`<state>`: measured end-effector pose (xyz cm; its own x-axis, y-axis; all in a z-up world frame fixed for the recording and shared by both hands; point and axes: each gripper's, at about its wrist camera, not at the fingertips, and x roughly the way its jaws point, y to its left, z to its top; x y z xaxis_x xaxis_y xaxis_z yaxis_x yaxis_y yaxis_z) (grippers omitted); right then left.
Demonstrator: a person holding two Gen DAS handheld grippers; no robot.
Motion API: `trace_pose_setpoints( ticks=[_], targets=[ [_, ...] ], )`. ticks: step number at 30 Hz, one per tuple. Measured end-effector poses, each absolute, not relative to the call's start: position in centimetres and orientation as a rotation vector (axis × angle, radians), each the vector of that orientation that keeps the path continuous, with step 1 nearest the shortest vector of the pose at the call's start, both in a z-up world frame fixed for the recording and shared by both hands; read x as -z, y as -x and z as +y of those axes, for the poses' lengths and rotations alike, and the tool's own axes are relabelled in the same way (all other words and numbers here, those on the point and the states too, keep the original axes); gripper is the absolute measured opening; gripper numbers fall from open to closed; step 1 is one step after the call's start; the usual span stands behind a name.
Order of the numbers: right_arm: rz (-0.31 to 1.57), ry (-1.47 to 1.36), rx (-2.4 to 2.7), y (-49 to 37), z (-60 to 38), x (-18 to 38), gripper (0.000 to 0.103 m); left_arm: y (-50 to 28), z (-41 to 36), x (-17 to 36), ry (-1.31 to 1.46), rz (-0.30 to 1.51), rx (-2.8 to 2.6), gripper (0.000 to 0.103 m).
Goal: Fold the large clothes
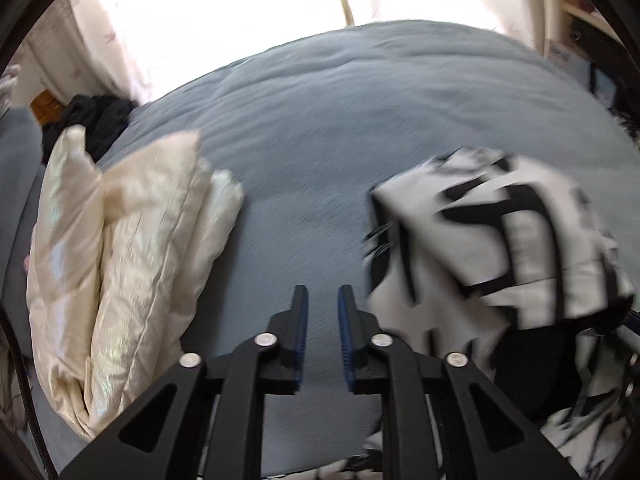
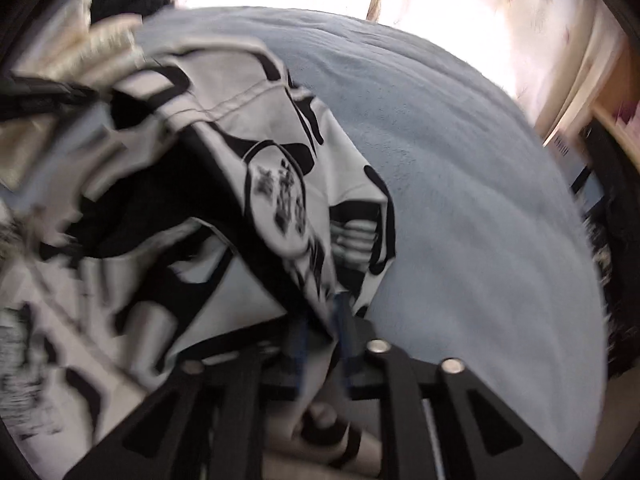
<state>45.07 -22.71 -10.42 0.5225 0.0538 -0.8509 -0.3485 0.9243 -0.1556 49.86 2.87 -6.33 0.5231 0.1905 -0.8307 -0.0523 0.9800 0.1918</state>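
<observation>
A large black-and-white patterned garment (image 2: 208, 208) is bunched up on the blue-grey bed cover (image 2: 460, 200). It drapes over my right gripper (image 2: 321, 330), and a fold runs between the two fingers, which stand a little apart and do not visibly pinch it. The picture is blurred. In the left wrist view the same garment (image 1: 492, 240) is heaped to the right of my left gripper (image 1: 323, 300). Its fingers stand a narrow gap apart over bare bed cover (image 1: 340, 128), with nothing between them.
A folded cream puffy jacket (image 1: 132, 264) lies to the left of the left gripper. Dark clothing (image 1: 92, 120) is piled beyond it at the bed's far left corner. Bright curtains (image 1: 208, 12) hang behind the bed, and shelving (image 2: 600, 128) stands at the right.
</observation>
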Motion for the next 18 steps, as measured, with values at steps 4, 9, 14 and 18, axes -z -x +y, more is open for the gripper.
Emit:
trace_pose_setpoints(
  ticks=[4, 9, 14, 18],
  targets=[
    [0.938, 0.131, -0.318, -44.4, -25.0, 6.1, 0.042, -50.5, 1.3, 4.0, -0.111, 0.958, -0.087, 0.022],
    [0.835, -0.192, -0.366, -47.2, -26.8, 1.6, 0.042, -52.7, -0.3, 3.2, -0.06, 0.932, -0.044, 0.022],
    [0.903, -0.316, -0.366, -52.3, -24.3, 3.8, 0.042, -54.4, -2.5, 6.8, -0.063, 1.035, -0.004, 0.022],
    [1.057, -0.258, -0.335, -54.1, -22.2, 9.0, 0.042, -54.8, -2.8, 11.6, -0.145, 1.174, -0.015, 0.022]
  ],
)
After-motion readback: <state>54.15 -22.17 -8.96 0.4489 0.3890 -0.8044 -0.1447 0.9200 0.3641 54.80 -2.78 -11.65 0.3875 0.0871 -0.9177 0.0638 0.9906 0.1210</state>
